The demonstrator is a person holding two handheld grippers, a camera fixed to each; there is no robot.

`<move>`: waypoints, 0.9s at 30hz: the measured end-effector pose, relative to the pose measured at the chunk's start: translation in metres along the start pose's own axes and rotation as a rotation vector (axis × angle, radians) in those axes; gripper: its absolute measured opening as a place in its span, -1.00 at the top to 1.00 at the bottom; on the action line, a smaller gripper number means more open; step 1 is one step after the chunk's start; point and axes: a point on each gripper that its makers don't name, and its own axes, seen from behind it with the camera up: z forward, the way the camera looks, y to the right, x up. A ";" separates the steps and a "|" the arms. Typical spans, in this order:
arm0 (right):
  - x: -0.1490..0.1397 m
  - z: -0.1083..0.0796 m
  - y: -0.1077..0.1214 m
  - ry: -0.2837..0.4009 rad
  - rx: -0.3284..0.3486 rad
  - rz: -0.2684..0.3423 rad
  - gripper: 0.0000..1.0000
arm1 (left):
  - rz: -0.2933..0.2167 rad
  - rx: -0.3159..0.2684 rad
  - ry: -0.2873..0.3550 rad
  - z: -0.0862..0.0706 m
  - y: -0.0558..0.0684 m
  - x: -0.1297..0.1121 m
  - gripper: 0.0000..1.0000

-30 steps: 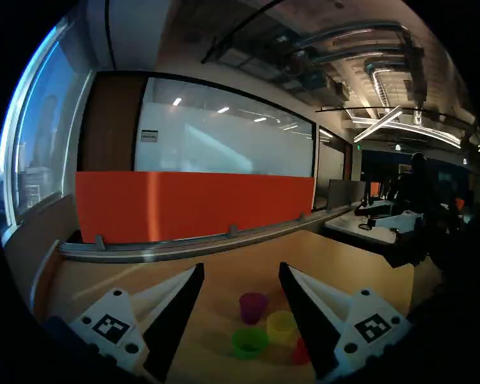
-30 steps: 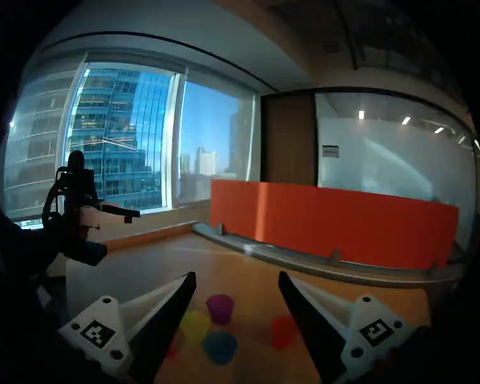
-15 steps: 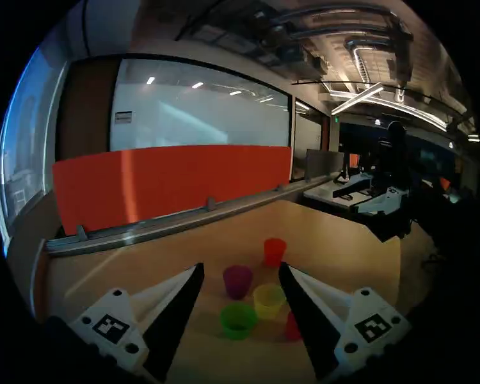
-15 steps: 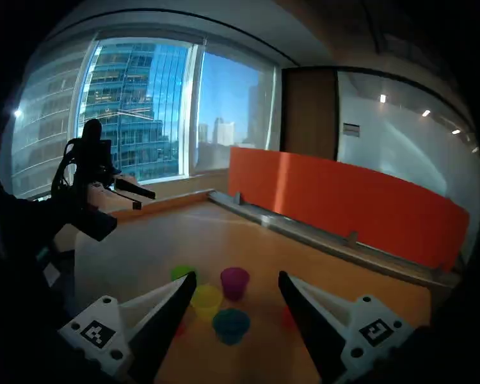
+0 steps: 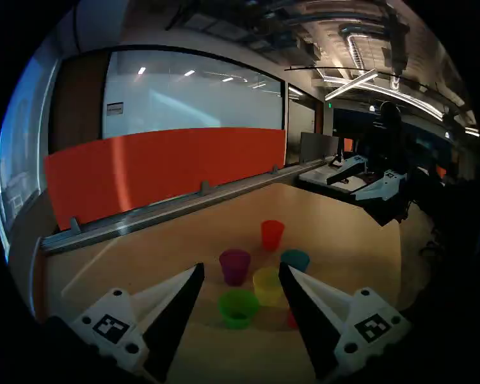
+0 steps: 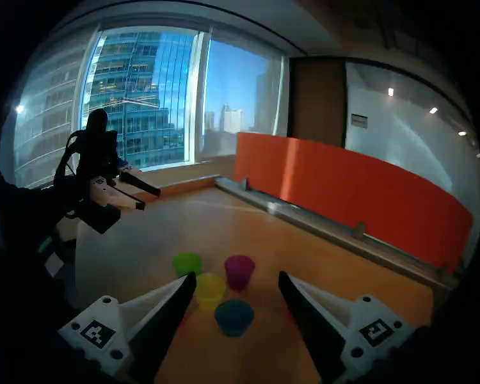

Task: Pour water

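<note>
Both empty: left claw (image 5: 240, 265) is spread wide with nothing between its fingers, and right claw (image 6: 235, 275) is the same. Each hovers over the light wooden tabletop (image 5: 349, 237), aimed at a tight cluster of small plastic cups. In the left gripper view the green plastic cup (image 5: 238, 308) is nearest. The purple plastic cup (image 5: 235, 265) and yellow plastic cup (image 5: 267, 285) sit just beside each other behind it. The teal plastic cup (image 5: 295, 259) is to their right and the red plastic cup (image 5: 272, 233) is farthest. A second red cup (image 5: 292, 319) is mostly hidden by the right finger. Cannot tell which cup holds water. Likely risks: the cups stand so close that fingers closing round one could nudge a neighbour and tip it. They look thin and light, so a hard squeeze may buckle the wall and slop the contents, while a weak one may let the cup slip mid-tilt. If both claws go for the same cluster they could collide. The orange partition panel (image 5: 163, 166) is far back, no obstacle.
</note>
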 end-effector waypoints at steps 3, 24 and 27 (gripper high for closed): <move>-0.009 0.006 -0.001 -0.019 0.010 0.004 -1.00 | -0.005 -0.007 -0.018 0.005 0.000 -0.009 -0.72; -0.070 0.048 -0.003 -0.128 0.043 0.037 -0.99 | -0.014 -0.066 -0.136 0.045 0.003 -0.074 -0.72; -0.079 0.053 -0.002 -0.142 0.043 0.039 -1.00 | -0.011 -0.072 -0.151 0.048 0.003 -0.083 -0.72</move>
